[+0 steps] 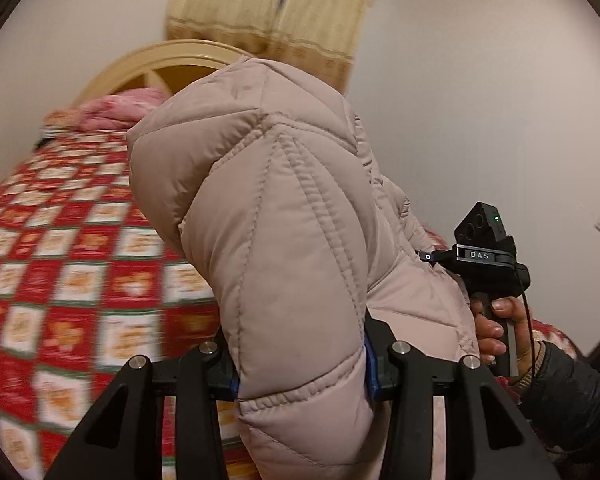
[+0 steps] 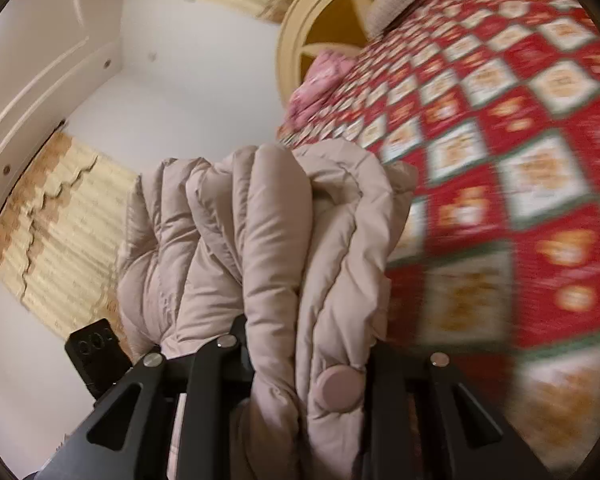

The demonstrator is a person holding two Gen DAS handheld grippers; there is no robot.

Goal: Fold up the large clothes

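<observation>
Bed [image 1: 80,240]: spread out below and ahead of both tools, red-and-cream checked cover lying flat. It looks like the laying-out surface, and the jacket is up off it for now.

Curtain [image 1: 268,12]: yellow, hanging on the wall beyond the far end of the bed, well clear of the action.

Headboard [image 1: 152,64]: cream arch at the far end, with a pink bundle [image 1: 120,110] lying in front of it, far ahead of the tools.

Jacket [image 1: 284,220]: the big one, a pale pink quilted puffer, held in the air between the two tools, bulging up right in front of the left lens. Lifted clear, I'd say, so it can hang and be straightened before it goes down on the bed.

Left tool [image 1: 300,376]: clamped on a thick quilted panel, padding squeezed between the blue-edged fingers; a deep bite, probably because the fabric is slippery and puffy.

Right tool [image 2: 312,360]: closed on a bunched edge with several folds stacked in the grip; seen from the left side it sits to the right, a bare hand [image 1: 496,328] around its handle.

Button [image 2: 337,388]: round pink button just at the right tool's grip, so this looks like the front opening edge.

Next call: spread the two grips apart and lower the jacket flat; the risk is the padding creeping out of the grip.
</observation>
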